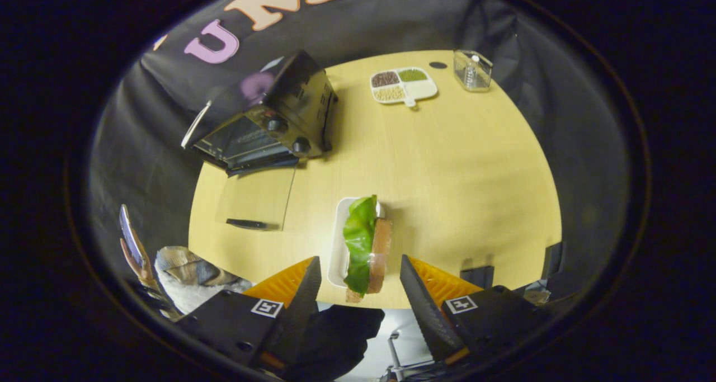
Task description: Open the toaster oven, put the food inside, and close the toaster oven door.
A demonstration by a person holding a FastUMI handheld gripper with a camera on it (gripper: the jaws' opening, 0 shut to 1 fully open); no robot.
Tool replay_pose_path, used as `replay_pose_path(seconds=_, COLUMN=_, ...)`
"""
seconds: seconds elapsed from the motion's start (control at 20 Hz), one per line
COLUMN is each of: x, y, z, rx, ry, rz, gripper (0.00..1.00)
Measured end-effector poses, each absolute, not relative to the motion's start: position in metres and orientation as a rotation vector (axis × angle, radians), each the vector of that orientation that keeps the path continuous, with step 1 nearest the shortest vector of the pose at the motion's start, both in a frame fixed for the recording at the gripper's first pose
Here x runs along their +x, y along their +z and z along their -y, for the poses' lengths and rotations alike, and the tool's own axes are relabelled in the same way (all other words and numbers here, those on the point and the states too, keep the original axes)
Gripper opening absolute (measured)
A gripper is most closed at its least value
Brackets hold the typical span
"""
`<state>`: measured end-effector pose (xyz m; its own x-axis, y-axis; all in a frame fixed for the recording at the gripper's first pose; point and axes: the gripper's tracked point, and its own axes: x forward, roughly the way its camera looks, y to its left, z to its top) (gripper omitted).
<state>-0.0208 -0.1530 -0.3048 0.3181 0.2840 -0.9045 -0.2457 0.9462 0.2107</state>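
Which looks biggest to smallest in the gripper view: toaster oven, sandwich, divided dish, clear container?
1. toaster oven, door already open.
2. sandwich, between the open gripper's fingers; its nearness to the camera inflates it.
3. divided dish.
4. clear container.
The last two sit farthest off, so their true sizes are unsure.

Yellow wooden table point(458, 164), black cloth wall point(391, 29)

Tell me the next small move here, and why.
Probably lower the gripper and close on the sandwich. The oven door already lies open on the table, and the open fingers straddle the sandwich on its white tray without pressing it.
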Motion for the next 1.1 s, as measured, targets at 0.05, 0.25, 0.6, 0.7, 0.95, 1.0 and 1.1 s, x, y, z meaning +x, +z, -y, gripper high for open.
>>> replay_pose_path(seconds=0.05, x=-0.02, y=-0.312, z=0.151, rx=0.05, ry=0.354, rz=-1.212, gripper=0.82)
replay_pose_path(seconds=0.25, x=-0.015, y=-0.333, z=0.148, rx=0.057, ry=0.368, rz=-1.238, gripper=0.66)
replay_pose_path(seconds=0.6, x=-0.017, y=-0.342, z=0.153, rx=0.165, ry=0.281, rz=-1.337, gripper=0.37)
replay_pose_path(seconds=0.7, x=-0.018, y=-0.336, z=0.154, rx=0.167, ry=0.271, rz=-1.333, gripper=0.37)
replay_pose_path(seconds=0.95, x=-0.021, y=-0.302, z=0.15, rx=0.205, ry=0.244, rz=-1.294, gripper=0.37)
replay_pose_path(seconds=1.0, x=-0.02, y=-0.293, z=0.147, rx=0.224, ry=0.243, rz=-1.277, gripper=0.37)
replay_pose_path(seconds=1.1, x=-0.021, y=-0.274, z=0.138, rx=0.28, ry=0.236, rz=-1.247, gripper=0.37)
